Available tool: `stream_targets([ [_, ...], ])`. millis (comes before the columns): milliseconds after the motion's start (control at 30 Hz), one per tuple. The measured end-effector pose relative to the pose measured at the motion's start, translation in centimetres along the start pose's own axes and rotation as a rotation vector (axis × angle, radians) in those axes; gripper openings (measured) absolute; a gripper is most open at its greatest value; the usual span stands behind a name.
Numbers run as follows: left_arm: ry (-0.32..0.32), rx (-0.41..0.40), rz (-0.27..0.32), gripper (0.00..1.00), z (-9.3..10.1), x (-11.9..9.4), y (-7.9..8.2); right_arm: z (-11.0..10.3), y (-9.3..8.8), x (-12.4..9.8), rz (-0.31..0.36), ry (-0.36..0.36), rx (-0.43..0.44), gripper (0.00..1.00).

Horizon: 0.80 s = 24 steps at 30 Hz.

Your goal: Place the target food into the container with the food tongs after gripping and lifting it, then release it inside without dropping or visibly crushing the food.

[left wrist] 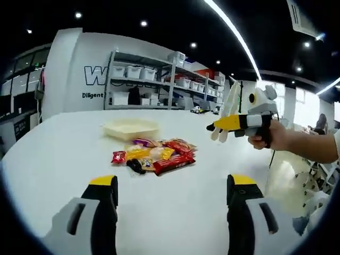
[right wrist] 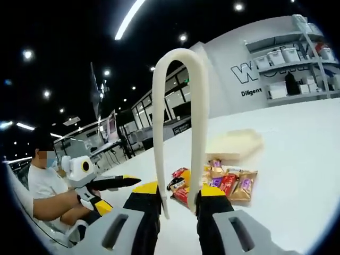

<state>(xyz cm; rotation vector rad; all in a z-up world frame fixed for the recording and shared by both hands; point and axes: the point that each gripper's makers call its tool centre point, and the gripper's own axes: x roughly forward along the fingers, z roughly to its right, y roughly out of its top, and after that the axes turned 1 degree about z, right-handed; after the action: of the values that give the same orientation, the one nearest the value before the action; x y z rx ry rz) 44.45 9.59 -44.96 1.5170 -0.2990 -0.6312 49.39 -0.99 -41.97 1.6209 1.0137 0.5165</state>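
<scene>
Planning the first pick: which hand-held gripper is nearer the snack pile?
Left, probably. The left hand-held gripper faces the snack pile just ahead; the right hand-held gripper, holding tongs, hovers off to its side.

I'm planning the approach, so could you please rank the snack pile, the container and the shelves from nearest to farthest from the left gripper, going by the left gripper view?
1. Snack pile, just ahead on the table.
2. Container, right behind the pile.
3. Shelves, beyond the table's far edge.

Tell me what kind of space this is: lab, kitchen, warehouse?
Likely a lab or office workspace: shelving with storage bins, wall lettering, ceiling strip lights, and a white table holding snack packets.
</scene>
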Motion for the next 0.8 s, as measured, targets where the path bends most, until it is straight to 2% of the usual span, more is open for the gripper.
stream_targets([
  [67,0.007,0.019,0.011,0.80,0.1,-0.5,0.2,-0.1,-0.3,0.7,-0.023,0.010,-0.036,0.19],
  [200,0.019,0.055,-0.029,0.82,0.2,-0.5,-0.7,-0.4,-0.3,1.9,-0.048,0.017,-0.056,0.19],
  [367,-0.005,0.056,-0.027,0.83,1.0,-0.1,-0.2,-0.2,-0.7,3.8,-0.096,0.042,-0.096,0.20],
  [400,-0.007,0.065,-0.030,0.83,1.1,-0.1,-0.2,0.2,-1.1,4.2,-0.123,0.036,-0.105,0.20],
  [467,-0.001,0.094,-0.028,0.83,1.0,-0.2,0.0,0.5,-1.3,4.8,-0.137,0.035,-0.123,0.20],
  [533,-0.003,0.103,-0.025,0.82,0.8,0.0,-0.2,0.8,-1.3,5.3,-0.134,0.034,-0.108,0.21],
  [600,0.021,0.114,-0.036,0.83,0.0,-0.1,-0.5,0.5,-1.0,5.9,-0.110,0.038,-0.039,0.21],
  [667,0.020,0.082,-0.030,0.84,-0.4,-0.2,-0.5,0.9,-1.2,6.4,-0.132,0.022,-0.097,0.21],
  [700,0.009,0.038,-0.021,0.84,-0.3,-0.2,-0.5,0.9,-1.4,6.7,-0.149,0.018,-0.107,0.21],
  [800,0.010,0.016,-0.021,0.84,-0.6,-0.3,-0.5,1.7,-2.4,7.3,-0.191,-0.001,-0.098,0.21],
])
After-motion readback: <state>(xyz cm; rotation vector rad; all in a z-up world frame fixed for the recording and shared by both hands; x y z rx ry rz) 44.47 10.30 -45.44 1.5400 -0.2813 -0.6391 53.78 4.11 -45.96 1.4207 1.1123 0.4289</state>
